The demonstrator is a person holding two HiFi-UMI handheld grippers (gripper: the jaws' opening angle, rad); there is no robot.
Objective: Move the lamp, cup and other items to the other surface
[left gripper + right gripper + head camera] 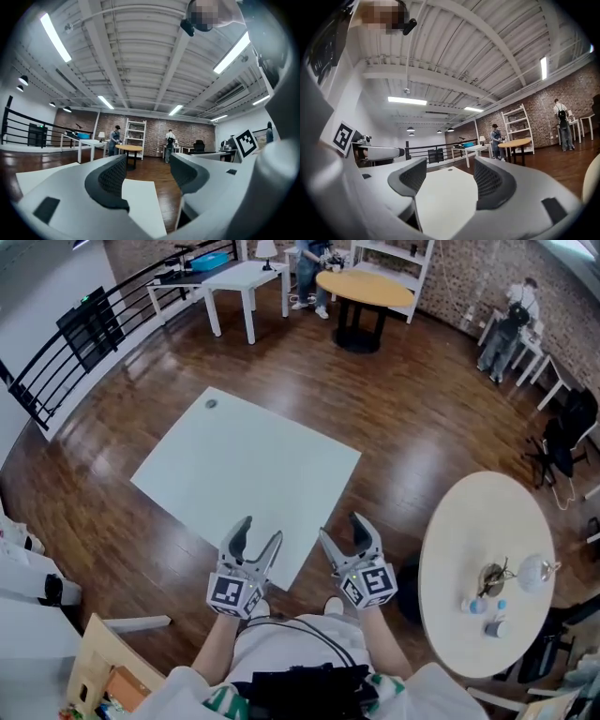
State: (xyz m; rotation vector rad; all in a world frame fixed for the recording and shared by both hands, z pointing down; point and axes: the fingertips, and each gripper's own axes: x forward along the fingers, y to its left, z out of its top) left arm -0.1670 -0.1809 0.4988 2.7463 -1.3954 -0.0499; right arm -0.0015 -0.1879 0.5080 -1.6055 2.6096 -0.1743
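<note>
In the head view a white-shaded lamp [535, 570] lies on the round beige table [469, 521] at the right. Beside it are a brownish item [492, 578], a small blue-and-white piece [476, 606] and a pale cup [494, 626]. A pale square table [244, 470] stands bare in the middle. My left gripper [259, 532] and right gripper [343, 529] hover side by side over its near corner, both open and empty. The left gripper [147, 173] and the right gripper [450, 180] each show only the square tabletop [445, 199] between their jaws.
Dark wood floor surrounds both tables. A black railing [84, 334] runs along the left. At the back stand a white table [246, 277], a round wooden table [366, 287] and people. A black chair [562, 442] is at the right and a cardboard box [103, 676] at the lower left.
</note>
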